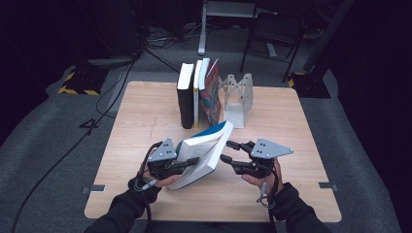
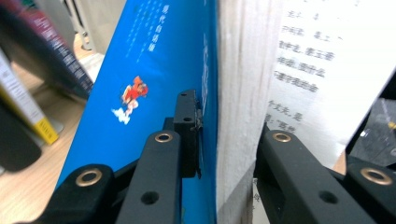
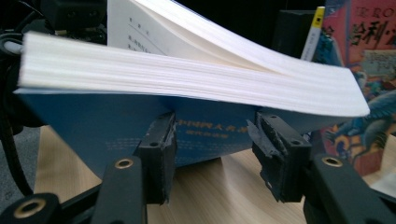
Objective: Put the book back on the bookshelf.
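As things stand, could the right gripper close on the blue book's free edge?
Probably yes: the right gripper is open beside the blue book, jaws facing its page edge with nothing between; the left gripper already clamps it.

You've got three books [image 1: 198,92] upright at the far worktop [image 1: 141,121] edge, a grey metal bookend [image 1: 238,99] just right of them.
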The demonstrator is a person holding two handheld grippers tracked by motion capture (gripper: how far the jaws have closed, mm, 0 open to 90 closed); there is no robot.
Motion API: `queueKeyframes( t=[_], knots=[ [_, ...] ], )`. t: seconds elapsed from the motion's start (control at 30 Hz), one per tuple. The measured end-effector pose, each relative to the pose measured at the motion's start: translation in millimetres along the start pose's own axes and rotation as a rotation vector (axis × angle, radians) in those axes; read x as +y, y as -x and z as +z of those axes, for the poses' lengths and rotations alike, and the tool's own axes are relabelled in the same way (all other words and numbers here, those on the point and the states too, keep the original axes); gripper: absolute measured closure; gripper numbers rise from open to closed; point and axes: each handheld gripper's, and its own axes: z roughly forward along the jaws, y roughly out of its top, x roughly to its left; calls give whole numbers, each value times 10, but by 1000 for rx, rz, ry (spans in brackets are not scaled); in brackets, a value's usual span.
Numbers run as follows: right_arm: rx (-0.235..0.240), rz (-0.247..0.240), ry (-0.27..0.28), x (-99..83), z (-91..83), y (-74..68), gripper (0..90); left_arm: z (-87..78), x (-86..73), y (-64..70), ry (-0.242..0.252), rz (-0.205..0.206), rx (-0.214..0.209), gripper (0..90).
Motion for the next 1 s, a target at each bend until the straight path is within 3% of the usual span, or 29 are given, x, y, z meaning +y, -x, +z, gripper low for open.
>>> queueKeyframes(
  t=[0.07, 0.3, 0.4, 0.43, 0.47, 0.5, 0.57, 0.6, 0.63, 0.7, 0.73, 0.77, 0.93, 1.0],
  knots=[
    [-12, 20, 2, -33, -65, 60, 495, 90, 43, 37, 4, 14, -1, 758],
    [-36, 68, 27, -119, -268, 225, 496, 323, 178, 97, 27, -4, -54, 751],
    [-40, 63, 35, -74, -334, 262, 495, 373, 203, 120, 46, -3, -55, 742],
    [-36, 49, 41, -31, -354, 255, 495, 382, 197, 128, 43, 15, -54, 742],
    [-41, 19, 56, 42, -373, 225, 547, 385, 189, 148, 46, 24, -52, 740],
    [-14, 1, 68, 111, -382, 205, 574, 378, 186, 176, 45, 41, -56, 749],
    [-72, -55, 13, 238, -289, 111, 568, 356, 185, 224, 37, 66, -44, 781],
    [-64, -83, -9, 238, -211, 68, 546, 353, 165, 231, 15, 84, -43, 783],
    [-53, -98, -24, 219, -142, 32, 533, 362, 126, 231, 1, 63, -43, 780],
    [-28, -78, -21, 201, -102, 1, 549, 427, 116, 311, -47, 93, 14, 786],
    [-27, -58, -11, 198, -124, 7, 548, 451, 123, 307, -50, 83, 37, 785],
    [-32, -46, -13, 193, -156, 26, 532, 450, 117, 274, -41, 59, 28, 785],
    [-63, -63, -30, 64, -382, 79, 487, 362, 106, 217, -8, 32, 14, 784],
    [-108, -59, -85, -101, -502, 183, 476, 342, 98, 214, -4, 28, 6, 783]
  ],
)
